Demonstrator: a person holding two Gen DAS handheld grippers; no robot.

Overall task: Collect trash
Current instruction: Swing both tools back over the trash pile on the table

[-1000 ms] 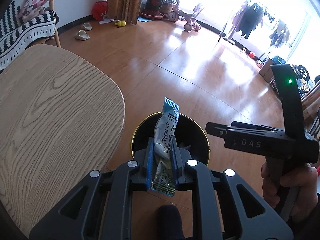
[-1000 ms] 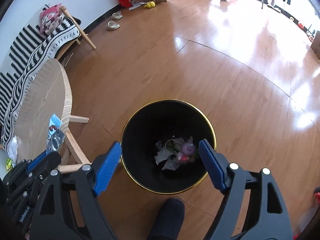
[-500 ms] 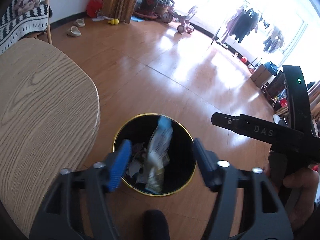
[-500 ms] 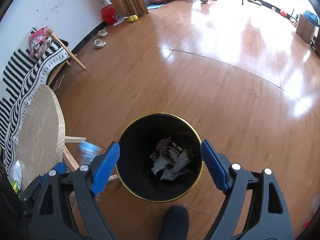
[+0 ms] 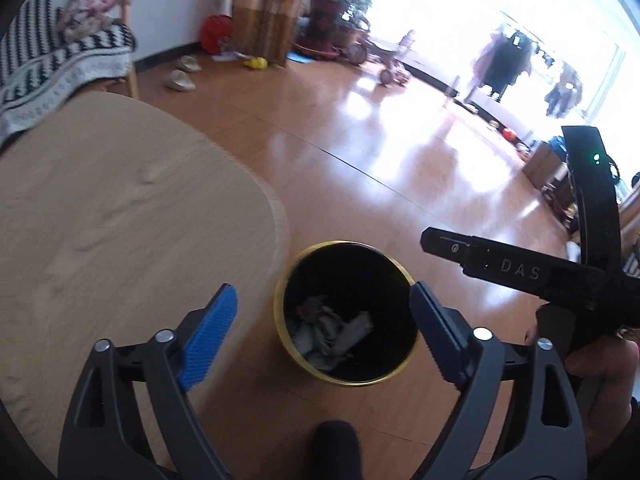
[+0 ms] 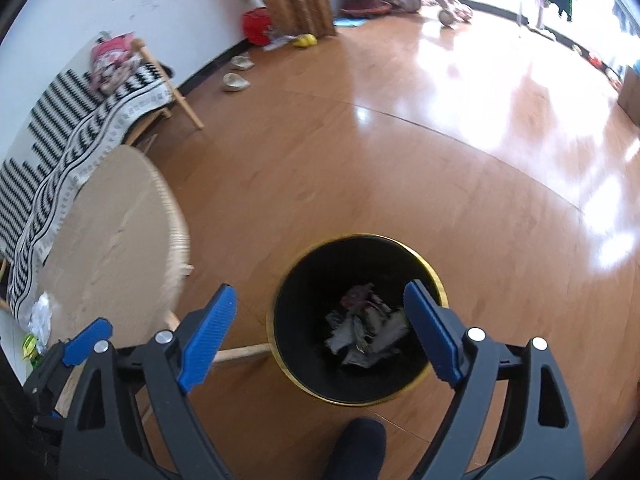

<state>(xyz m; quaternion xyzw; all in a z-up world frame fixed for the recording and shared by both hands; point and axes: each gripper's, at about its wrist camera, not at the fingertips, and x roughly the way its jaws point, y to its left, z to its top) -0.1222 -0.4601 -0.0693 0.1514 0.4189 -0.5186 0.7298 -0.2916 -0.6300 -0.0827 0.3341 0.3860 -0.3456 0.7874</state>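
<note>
The snack wrapper that the left gripper [image 5: 322, 334] pinched a second ago is gone from its fingers, which are opening with nothing between them above the gold-rimmed bin [image 5: 347, 381] of crumpled trash [image 5: 334, 334]. The right gripper [image 6: 318, 330], opening too, is empty beside the wooden surface [image 5: 120, 216].

1 bin [image 6: 436, 276], 1 table [image 5: 120, 220], 2 slippers [image 6: 236, 80] (both by wall), 2 grippers.
</note>
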